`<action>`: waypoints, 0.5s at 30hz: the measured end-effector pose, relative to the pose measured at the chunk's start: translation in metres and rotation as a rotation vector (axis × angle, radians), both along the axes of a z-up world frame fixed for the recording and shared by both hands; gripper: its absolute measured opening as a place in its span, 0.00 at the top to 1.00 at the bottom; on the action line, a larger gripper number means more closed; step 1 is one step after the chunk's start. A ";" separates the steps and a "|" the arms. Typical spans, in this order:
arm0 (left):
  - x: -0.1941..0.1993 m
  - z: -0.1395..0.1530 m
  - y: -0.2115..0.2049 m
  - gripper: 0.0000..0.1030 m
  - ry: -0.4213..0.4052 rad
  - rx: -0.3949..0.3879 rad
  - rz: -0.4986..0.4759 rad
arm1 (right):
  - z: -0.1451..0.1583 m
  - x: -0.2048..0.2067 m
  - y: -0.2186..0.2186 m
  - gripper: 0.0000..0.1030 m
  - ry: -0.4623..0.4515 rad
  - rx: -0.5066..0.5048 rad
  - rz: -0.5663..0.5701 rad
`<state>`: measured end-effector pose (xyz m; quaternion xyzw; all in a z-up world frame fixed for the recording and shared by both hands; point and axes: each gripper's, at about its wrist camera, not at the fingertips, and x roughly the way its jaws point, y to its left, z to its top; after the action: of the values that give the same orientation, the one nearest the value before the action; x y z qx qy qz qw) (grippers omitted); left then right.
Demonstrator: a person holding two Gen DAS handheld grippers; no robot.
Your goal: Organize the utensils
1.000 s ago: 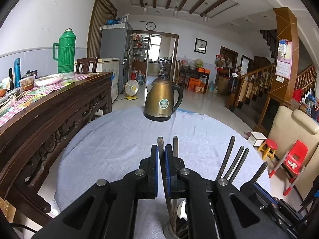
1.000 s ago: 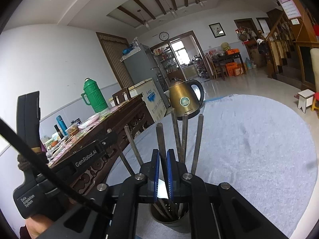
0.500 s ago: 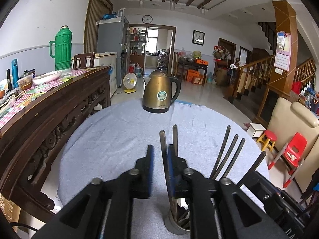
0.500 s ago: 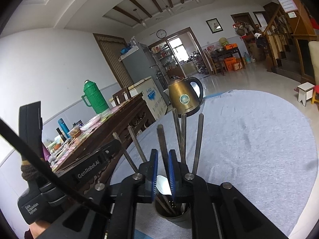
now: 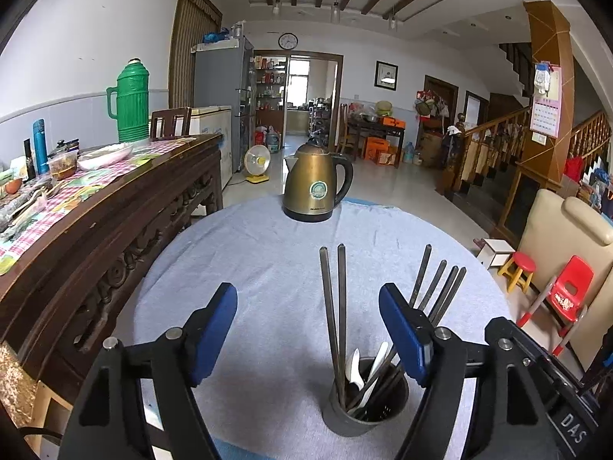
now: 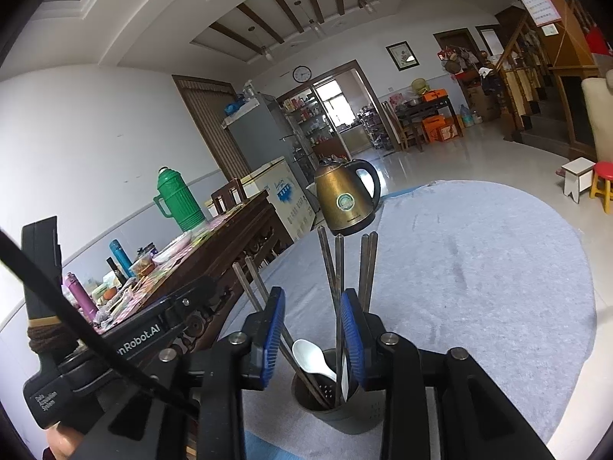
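Note:
A dark grey utensil holder (image 5: pixel 364 406) (image 6: pixel 339 412) stands on the cloth-covered round table (image 5: pixel 268 260). Several dark metal chopsticks (image 5: pixel 332 306) (image 6: pixel 338 287) and white spoons (image 5: pixel 354 370) (image 6: pixel 311 356) stand in it. My left gripper (image 5: pixel 306 293) hangs just behind and above the holder with its jaws opening wide. One chopstick pair rises between them, untouched. My right gripper (image 6: pixel 313 297) is over the holder from the other side, its jaws opening. A chopstick pair stands between them, close to the right pad (image 6: pixel 350 337) but free.
A brass electric kettle (image 5: pixel 316 188) (image 6: pixel 346 201) stands at the table's far edge. A carved wooden sideboard (image 5: pixel 99 214) with a green thermos (image 5: pixel 132 101), bottles and dishes runs along the left. Stools and a red child's chair (image 5: pixel 567 295) stand on the floor to the right.
Both grippers were shut on chopsticks a second ago; both have opened and let them go into the holder. Both have drawn back and up slightly, showing more of the holder.

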<state>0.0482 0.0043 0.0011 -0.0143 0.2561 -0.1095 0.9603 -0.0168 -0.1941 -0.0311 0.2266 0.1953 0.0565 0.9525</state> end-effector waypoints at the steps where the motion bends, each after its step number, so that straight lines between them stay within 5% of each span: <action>1: -0.003 0.001 -0.001 0.22 0.004 0.010 0.004 | 0.002 -0.002 0.000 0.52 0.002 0.000 -0.003; 2: -0.005 0.002 -0.001 0.20 0.011 0.019 0.007 | 0.004 -0.006 -0.001 0.44 0.002 -0.002 -0.008; 15: -0.045 0.015 0.003 0.11 0.008 0.125 0.056 | 0.010 -0.042 0.004 0.36 0.137 -0.094 -0.004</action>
<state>0.0033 0.0072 0.0159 0.0380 0.2659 -0.0663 0.9610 -0.0584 -0.1905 -0.0210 0.1852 0.2618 0.0299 0.9467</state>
